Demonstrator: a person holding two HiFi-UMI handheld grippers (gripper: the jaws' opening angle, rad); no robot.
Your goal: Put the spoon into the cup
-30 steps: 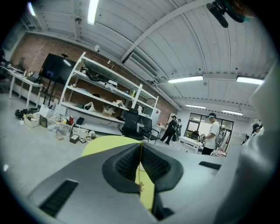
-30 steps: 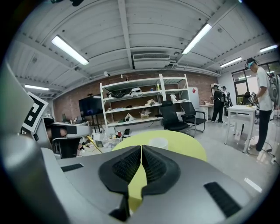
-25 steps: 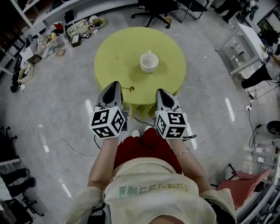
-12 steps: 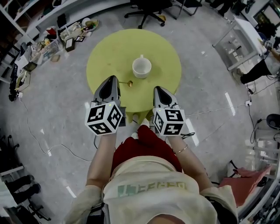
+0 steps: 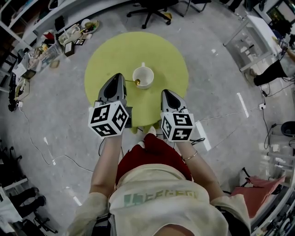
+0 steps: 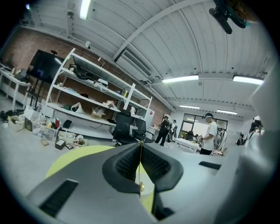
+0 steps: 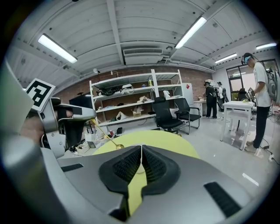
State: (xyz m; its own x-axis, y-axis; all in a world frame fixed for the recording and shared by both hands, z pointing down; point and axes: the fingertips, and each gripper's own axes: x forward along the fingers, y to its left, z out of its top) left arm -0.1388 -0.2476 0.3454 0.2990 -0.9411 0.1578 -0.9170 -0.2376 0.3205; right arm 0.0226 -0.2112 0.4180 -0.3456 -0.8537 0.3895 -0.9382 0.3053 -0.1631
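A white cup [image 5: 143, 77] stands near the middle of the round yellow-green table [image 5: 159, 53]. My left gripper [image 5: 119, 79] is just left of the cup, shut on the handle of a thin golden spoon [image 5: 132, 82]. The spoon's bowl reaches the cup's left rim. In the left gripper view the left gripper [image 6: 141, 162] pinches the spoon [image 6: 141, 175], bowl hanging down over the cup [image 6: 147, 189]. My right gripper [image 5: 165, 94] hovers at the table's near right, jaws shut with nothing between them. The right gripper view shows the right gripper [image 7: 141, 160], the left gripper [image 7: 65, 114] and the slanting spoon [image 7: 108, 139].
A black office chair [image 5: 152, 10] stands beyond the table. Boxes and clutter [image 5: 69, 34] lie on the floor at far left, with cables [image 5: 37, 138] trailing. A white table [image 5: 258, 39] and a person [image 5: 272, 73] are at the right. Shelving [image 7: 135, 103] lines the back wall.
My left gripper has carried the spoon forward and right, from short of the cup to the cup's rim. The right gripper stays shut beside it.
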